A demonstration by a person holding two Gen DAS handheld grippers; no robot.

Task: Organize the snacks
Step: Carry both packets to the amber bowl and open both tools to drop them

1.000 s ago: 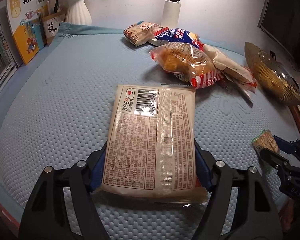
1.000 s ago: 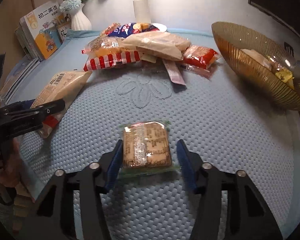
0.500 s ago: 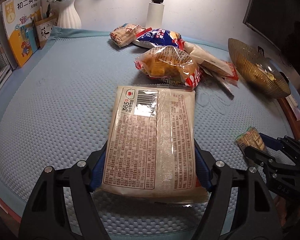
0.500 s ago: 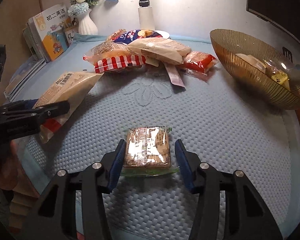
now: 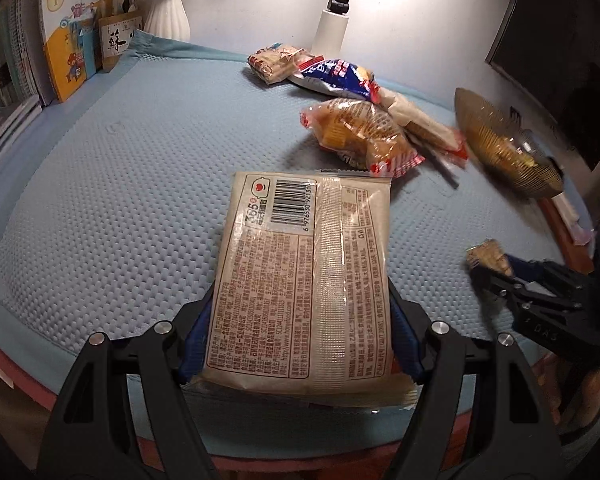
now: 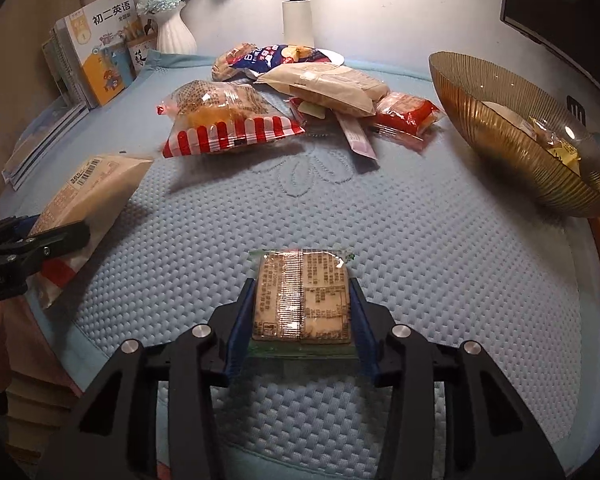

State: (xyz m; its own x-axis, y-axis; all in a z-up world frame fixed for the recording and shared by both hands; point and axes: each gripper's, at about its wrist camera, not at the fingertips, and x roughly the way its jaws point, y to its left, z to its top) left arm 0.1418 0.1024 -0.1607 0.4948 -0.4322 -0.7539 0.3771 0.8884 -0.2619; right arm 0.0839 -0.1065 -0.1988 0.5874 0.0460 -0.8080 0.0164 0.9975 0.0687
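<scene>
The left gripper [image 5: 300, 340] has its blue-padded jaws closed against the long sides of a flat beige packet [image 5: 306, 276], a smooth matte pouch turned printed back up, with a barcode and a ribbed centre seam. The packet sits between the jaws above the near part of the tabletop [image 5: 112, 208], which is covered by a pale blue mat embossed in a fine waffle grid with a stitched flower at its middle. The right gripper [image 6: 302, 312] has its jaws pressed on a small square biscuit pack [image 6: 301, 294], glossy clear film with a green edge, held over the near edge of the mat.

Farther back lies a loose heap: a crinkly clear bag with red-and-white stripes [image 6: 228, 120] holding golden buns, a tan paper-like pouch [image 6: 324, 86], a red wrapper [image 6: 406, 114] and a blue printed bag [image 6: 276, 56]. At the right stands a ribbed amber glass bowl [image 6: 500, 136] with wrapped items inside. At the far left are upright books [image 6: 100, 68] and a fluted white vase [image 6: 176, 32].

Compared with a second ago, both packs remain clamped; in the left view the right gripper with its pack sits nearer the bowl, and the heap and bowl fill more of the right view.
</scene>
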